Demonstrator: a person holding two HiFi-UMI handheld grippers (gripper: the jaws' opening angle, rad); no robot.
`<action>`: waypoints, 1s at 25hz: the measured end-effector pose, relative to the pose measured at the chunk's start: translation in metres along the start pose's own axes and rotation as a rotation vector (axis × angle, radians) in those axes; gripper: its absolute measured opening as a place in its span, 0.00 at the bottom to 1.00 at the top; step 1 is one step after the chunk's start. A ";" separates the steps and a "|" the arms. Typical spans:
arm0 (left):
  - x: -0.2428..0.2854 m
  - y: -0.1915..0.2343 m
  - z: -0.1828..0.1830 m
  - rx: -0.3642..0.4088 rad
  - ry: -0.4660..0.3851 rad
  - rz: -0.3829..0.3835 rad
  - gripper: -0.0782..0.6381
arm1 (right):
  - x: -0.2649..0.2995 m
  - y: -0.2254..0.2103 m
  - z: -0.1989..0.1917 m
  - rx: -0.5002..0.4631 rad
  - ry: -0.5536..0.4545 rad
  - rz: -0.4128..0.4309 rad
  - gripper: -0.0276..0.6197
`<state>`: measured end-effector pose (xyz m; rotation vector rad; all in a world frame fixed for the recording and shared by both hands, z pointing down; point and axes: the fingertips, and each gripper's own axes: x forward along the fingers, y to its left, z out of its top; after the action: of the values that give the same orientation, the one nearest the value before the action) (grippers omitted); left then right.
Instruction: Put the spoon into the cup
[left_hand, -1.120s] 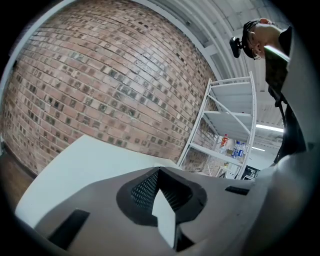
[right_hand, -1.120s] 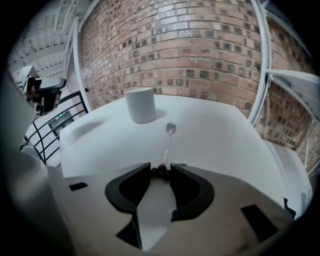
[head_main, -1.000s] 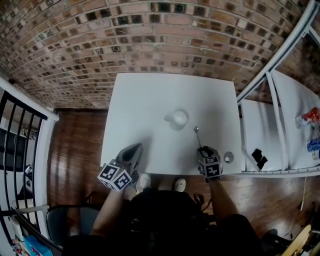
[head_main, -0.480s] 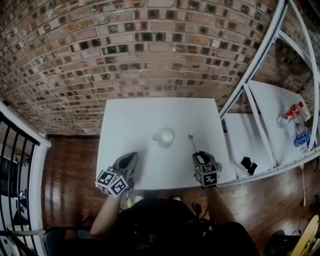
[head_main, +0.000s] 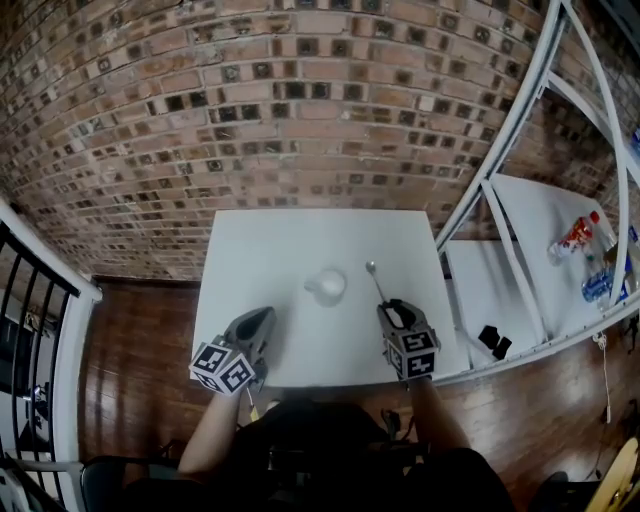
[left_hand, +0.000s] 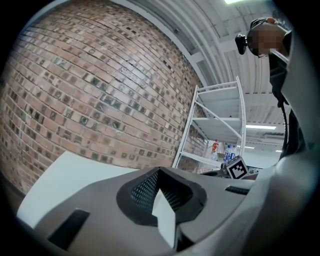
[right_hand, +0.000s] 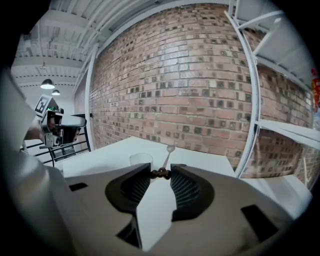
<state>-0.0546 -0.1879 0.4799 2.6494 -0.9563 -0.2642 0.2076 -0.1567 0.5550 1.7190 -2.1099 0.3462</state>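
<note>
A clear cup (head_main: 327, 286) stands upright near the middle of the white table (head_main: 260, 250). My right gripper (head_main: 393, 308) is shut on the dark beaded handle end of a metal spoon (head_main: 376, 283). The spoon's bowl points away from me, to the right of the cup and above the table. In the right gripper view the spoon (right_hand: 166, 159) runs forward from the right gripper (right_hand: 161, 173), with the cup (right_hand: 140, 159) just left of it. My left gripper (head_main: 262, 320) hangs over the table's near left part, apart from the cup. The left gripper (left_hand: 159, 172) is shut and holds nothing.
A brick wall (head_main: 300, 110) rises behind the table. A white metal shelf unit (head_main: 520, 250) stands close on the right, with bottles (head_main: 577, 235) and a small black object (head_main: 490, 340) on it. A black railing (head_main: 40, 300) stands at the left.
My right gripper has risen with the spoon in it, so the spoon now hangs above the table beside the cup. The left gripper has come up slightly.
</note>
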 end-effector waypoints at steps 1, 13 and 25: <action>-0.002 0.001 0.003 0.000 -0.009 0.008 0.12 | 0.004 0.006 0.004 -0.006 -0.004 0.019 0.25; -0.047 0.034 0.011 -0.016 -0.062 0.166 0.11 | 0.044 0.060 0.012 -0.074 0.035 0.205 0.25; -0.049 0.037 0.013 -0.013 -0.057 0.179 0.12 | 0.065 0.073 -0.006 -0.078 0.122 0.276 0.25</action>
<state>-0.1172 -0.1856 0.4837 2.5355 -1.1973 -0.3043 0.1259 -0.1954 0.5935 1.3295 -2.2402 0.4289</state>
